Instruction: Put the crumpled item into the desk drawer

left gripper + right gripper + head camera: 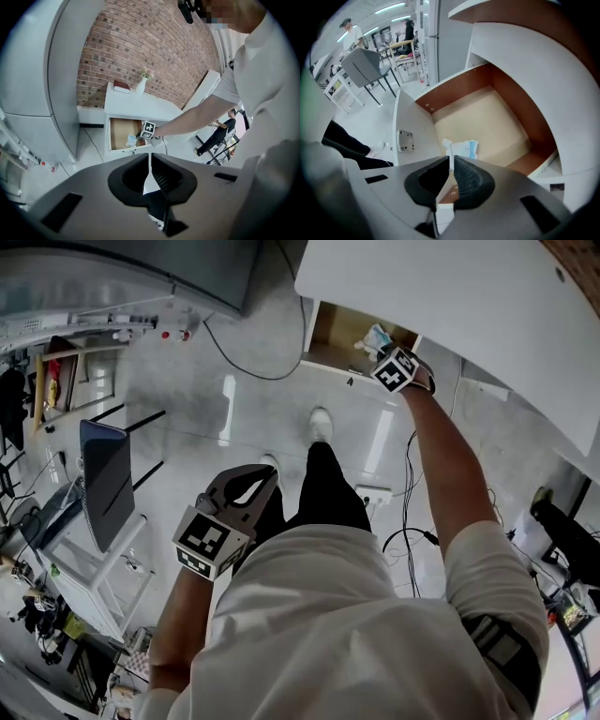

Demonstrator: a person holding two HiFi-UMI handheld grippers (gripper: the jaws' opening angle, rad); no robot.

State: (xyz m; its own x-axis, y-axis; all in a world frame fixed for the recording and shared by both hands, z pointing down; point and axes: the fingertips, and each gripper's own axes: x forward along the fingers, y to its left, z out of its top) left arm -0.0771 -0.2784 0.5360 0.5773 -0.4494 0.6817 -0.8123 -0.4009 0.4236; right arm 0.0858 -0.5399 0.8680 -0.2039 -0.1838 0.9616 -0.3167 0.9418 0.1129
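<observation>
right arm stretched forward to the open drawer (454,89) | right gripper (451,157) jaws pressed together, pinching the near edge of the crumpled item (462,148), which is inside the drawer | left arm bent at the hip | left gripper (150,154) jaws together, empty

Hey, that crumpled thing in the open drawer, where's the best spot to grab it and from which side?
Grip the crumpled item by its white bunched end, which points toward the drawer front; the blue part looks flatter on the drawer floor. Come over the drawer front from above, as the right claw does: its jaws look closed on that white end.
</observation>
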